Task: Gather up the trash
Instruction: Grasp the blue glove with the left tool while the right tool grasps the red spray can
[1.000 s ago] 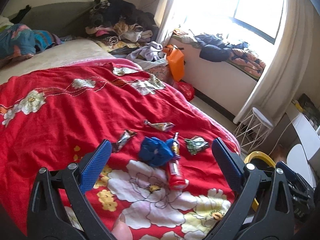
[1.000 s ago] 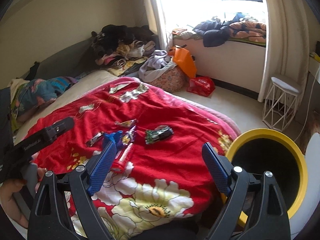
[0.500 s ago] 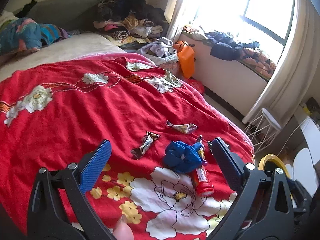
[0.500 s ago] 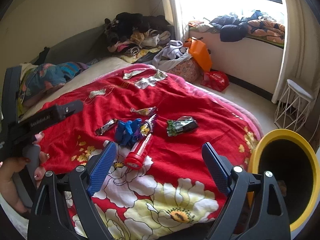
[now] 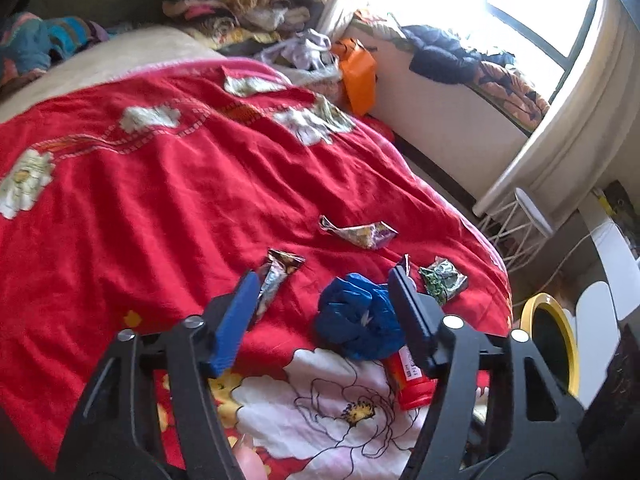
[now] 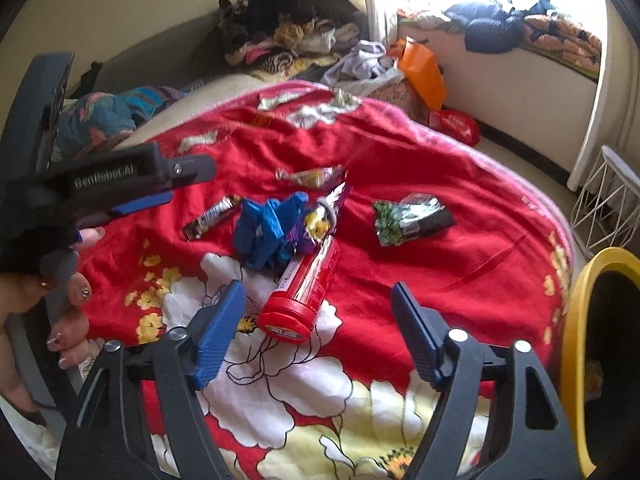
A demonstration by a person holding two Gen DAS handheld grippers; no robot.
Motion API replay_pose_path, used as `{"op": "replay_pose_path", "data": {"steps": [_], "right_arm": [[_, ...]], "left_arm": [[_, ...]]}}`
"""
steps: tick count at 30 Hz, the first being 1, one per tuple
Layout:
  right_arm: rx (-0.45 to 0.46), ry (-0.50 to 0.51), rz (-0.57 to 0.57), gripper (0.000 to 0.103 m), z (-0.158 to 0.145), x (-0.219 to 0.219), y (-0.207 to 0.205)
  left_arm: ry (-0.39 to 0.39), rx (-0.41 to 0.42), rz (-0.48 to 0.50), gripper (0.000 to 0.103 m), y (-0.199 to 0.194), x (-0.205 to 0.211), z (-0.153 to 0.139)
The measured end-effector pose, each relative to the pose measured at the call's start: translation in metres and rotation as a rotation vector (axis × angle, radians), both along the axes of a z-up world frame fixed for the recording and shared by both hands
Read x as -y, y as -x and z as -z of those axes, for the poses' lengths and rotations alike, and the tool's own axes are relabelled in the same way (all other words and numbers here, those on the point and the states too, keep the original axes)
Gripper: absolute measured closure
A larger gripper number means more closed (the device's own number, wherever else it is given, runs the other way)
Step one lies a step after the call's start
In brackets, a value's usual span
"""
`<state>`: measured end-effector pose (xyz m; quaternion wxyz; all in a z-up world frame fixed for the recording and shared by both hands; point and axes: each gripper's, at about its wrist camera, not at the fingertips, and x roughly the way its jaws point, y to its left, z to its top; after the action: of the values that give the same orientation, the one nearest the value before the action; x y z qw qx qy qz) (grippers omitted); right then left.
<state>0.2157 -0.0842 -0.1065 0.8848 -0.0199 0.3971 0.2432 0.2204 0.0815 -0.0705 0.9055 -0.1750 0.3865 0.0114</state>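
Note:
Trash lies on the red floral blanket (image 5: 160, 184): a crumpled blue bag (image 5: 356, 328), a red tube (image 6: 306, 286), a brown bar wrapper (image 5: 276, 276), a silver candy wrapper (image 5: 360, 232), a green foil packet (image 5: 442, 280) and a purple wrapper (image 6: 324, 216). My left gripper (image 5: 324, 292) is open and empty, just above the blanket between the bar wrapper and the blue bag; it shows from the side in the right wrist view (image 6: 152, 200). My right gripper (image 6: 316, 306) is open and empty, just short of the tube's cap.
A yellow-rimmed bin (image 6: 592, 344) stands on the floor by the bed's right corner. A white wire stool (image 6: 604, 196), an orange bag (image 6: 424, 72) and a red bag (image 6: 456, 124) are past the bed. Piled clothes (image 6: 288, 36) lie at the head of the bed.
Both grippers have moved forward and lower toward the trash. The left one swung left, its jaws narrowed and it now reaches the bar wrapper and blue bag. The right one neared the red tube.

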Motion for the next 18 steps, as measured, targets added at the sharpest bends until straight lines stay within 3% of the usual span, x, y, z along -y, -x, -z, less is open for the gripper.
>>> {"op": "replay_pose_path", "data": {"steps": [6, 12, 18], "right_arm": [[-0.064, 0.001, -0.021, 0.051, 0.02, -0.014, -0.013], [-0.107, -0.015, -0.049, 0.063, 0.03, -0.02, -0.019], [-0.119, -0.036, -0.056, 0.065, 0.031, -0.014, -0.014]], "left_arm": [[0.024, -0.061, 0.044, 0.062, -0.017, 0.003, 0.019], [0.067, -0.102, 0.065, 0.063, -0.027, 0.008, 0.038], [0.093, -0.125, 0.087, 0.073, -0.034, 0.014, 0.051]]}}
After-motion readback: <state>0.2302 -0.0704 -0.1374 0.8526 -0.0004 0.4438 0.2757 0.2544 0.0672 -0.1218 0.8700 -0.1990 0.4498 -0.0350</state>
